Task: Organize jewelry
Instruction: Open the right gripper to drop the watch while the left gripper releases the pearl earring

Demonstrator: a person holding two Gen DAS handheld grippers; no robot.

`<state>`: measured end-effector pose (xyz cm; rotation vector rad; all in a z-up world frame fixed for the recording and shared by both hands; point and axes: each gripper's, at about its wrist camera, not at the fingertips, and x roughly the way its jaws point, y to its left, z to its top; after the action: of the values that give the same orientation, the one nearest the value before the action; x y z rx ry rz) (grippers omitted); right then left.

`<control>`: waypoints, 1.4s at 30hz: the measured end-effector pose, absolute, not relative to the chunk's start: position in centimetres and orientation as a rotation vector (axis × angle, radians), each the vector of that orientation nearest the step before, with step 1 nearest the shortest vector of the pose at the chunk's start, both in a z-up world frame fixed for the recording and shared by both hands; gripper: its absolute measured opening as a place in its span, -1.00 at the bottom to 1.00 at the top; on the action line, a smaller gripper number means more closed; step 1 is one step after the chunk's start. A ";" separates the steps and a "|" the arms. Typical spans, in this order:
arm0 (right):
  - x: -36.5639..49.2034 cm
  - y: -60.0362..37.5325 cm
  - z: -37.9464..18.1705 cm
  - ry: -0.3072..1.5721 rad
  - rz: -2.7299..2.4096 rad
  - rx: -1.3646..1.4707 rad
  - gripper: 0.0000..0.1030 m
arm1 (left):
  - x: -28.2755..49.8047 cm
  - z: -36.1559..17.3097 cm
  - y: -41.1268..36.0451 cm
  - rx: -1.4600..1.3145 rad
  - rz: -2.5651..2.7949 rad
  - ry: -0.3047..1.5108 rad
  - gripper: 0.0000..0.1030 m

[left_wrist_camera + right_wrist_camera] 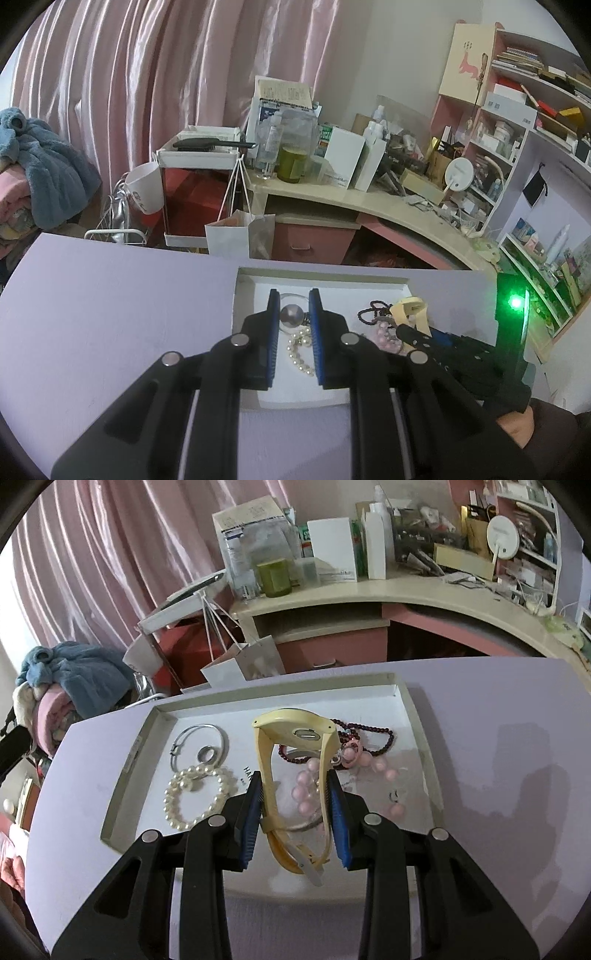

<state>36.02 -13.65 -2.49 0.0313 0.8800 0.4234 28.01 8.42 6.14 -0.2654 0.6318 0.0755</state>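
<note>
A shallow white tray [413, 716] sits on the lilac table and holds the jewelry. My right gripper [295, 794] is shut on the straps of a cream watch [295, 731], held over the tray. Below it lie pink beads [306, 794] and a dark red bead string [380, 738]. At the tray's left lie a silver bangle with a ring pendant [201, 747] and a white pearl bracelet [199, 797]. My left gripper [293, 310] hangs open over the tray [317, 282], its fingers either side of the silver pendant [290, 315] and pearls [301, 350]. The watch also shows in the left wrist view [410, 310].
The lilac table [498, 738] surrounds the tray. A green-lit black device [511, 321] stands at the table's right edge. Beyond are a cluttered beige desk [332, 192], pink shelves [517, 122], a white paper bag [240, 236] and pink curtains.
</note>
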 end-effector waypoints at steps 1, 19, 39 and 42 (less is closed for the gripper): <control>36.4 -13.6 -2.6 0.879 0.421 0.030 -0.32 | 28.3 5.9 8.4 -0.266 0.075 0.637 -0.69; 37.7 -13.0 -2.9 0.865 0.429 0.050 0.17 | 30.5 3.9 8.0 -0.264 0.051 0.680 -0.69; 35.4 -15.7 -2.9 0.875 0.384 0.079 0.18 | 32.4 1.6 5.4 -0.257 -0.011 0.747 -0.69; 35.2 -16.0 -2.9 0.874 0.381 0.089 0.18 | 32.7 2.1 4.9 -0.255 -0.026 0.733 -0.69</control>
<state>35.25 -16.00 -2.89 0.0888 0.8740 0.3811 32.72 4.89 2.12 -0.2552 0.7331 -0.0260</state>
